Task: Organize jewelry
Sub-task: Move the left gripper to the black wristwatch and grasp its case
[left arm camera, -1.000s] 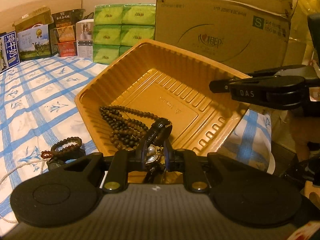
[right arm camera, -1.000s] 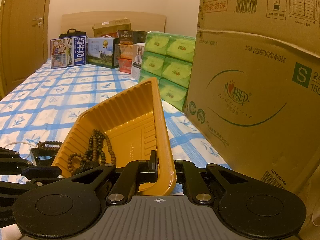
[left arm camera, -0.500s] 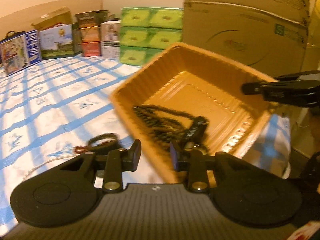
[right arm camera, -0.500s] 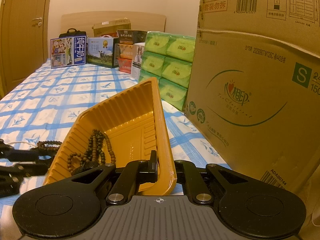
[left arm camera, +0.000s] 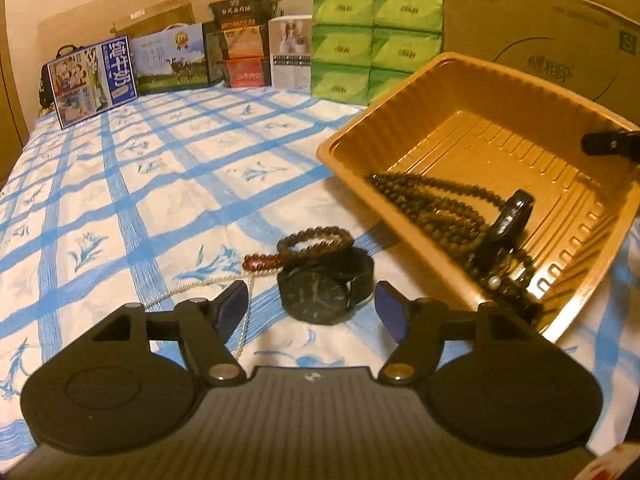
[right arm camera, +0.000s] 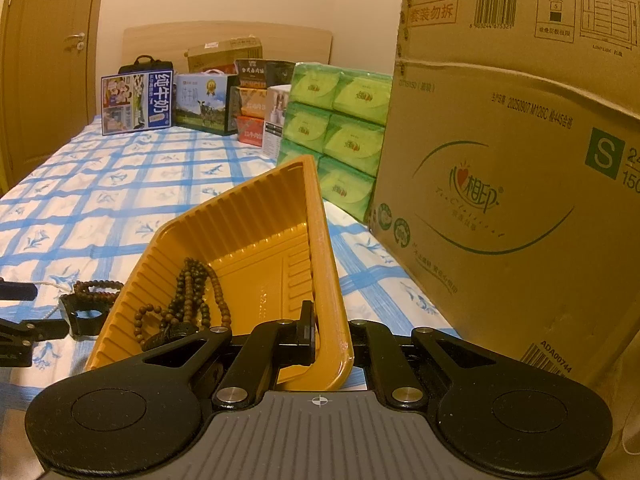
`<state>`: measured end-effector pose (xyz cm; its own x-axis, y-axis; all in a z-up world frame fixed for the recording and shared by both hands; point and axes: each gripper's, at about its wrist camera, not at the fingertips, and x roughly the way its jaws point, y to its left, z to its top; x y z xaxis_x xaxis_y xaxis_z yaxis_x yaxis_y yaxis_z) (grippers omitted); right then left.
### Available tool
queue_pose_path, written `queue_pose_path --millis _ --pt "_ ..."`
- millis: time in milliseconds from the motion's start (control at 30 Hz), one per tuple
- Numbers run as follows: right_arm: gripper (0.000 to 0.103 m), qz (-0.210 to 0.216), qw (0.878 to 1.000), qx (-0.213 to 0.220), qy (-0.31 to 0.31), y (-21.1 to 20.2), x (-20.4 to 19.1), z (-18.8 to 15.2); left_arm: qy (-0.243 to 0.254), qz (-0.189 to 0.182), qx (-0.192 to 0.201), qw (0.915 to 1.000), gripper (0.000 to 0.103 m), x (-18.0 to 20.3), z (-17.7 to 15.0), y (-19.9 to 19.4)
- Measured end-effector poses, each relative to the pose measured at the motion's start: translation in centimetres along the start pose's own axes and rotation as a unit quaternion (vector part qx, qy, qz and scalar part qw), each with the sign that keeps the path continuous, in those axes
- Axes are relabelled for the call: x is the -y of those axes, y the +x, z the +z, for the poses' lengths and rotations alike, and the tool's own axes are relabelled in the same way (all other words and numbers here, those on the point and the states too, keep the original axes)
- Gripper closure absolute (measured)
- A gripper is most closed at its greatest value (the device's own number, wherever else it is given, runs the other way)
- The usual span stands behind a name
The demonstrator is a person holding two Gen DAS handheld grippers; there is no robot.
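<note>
Fingers of the left hand-held gripper (left arm camera: 311, 307) gape wide, empty, above the black watch (left arm camera: 320, 288). The right hand-held gripper (right arm camera: 331, 334) clamps the tilted yellow tray (right arm camera: 256, 240) rim; beads (right arm camera: 192, 300) lie inside.

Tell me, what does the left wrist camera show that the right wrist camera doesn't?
Only the left wrist view shows the black watch face-on on the bedspread, with the pearl strand and reddish beads beside it, framed by the open left gripper.

Only the right wrist view shows the door and the right gripper clamped on the tray's rim.

Both show the yellow tray, tilted, with the long dark beads in it, the brown bead bracelet, the green tissue packs and the cardboard box.
</note>
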<state>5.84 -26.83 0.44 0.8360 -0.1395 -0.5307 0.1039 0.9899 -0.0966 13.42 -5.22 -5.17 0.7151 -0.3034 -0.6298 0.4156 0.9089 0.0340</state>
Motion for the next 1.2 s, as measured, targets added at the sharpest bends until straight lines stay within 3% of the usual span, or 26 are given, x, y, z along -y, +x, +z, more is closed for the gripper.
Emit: queue_pose_path --millis 167,667,967,1200 --pt "0.098 0.000 1.000 0.000 0.001 0.0 -0.1 0.0 -0.004 0.001 -0.002 1.0000 0.029 -0.2 -0.4 0.5" --pt "0.098 -0.001 1.000 -0.001 -0.001 0.1 0.1 -0.2 0.009 -0.005 0.002 0.9999 0.028 0.4 0.4 2.5" --pt "0.098 -0.001 1.000 -0.001 -0.003 0.2 0.3 -0.3 0.004 -0.012 -0.006 0.9999 0.039 0.4 0.5 3.5" --pt "0.098 -0.001 1.000 -0.001 -0.002 0.2 0.2 -0.2 0.013 -0.008 -0.007 0.9999 0.056 0.8 0.2 3.5"
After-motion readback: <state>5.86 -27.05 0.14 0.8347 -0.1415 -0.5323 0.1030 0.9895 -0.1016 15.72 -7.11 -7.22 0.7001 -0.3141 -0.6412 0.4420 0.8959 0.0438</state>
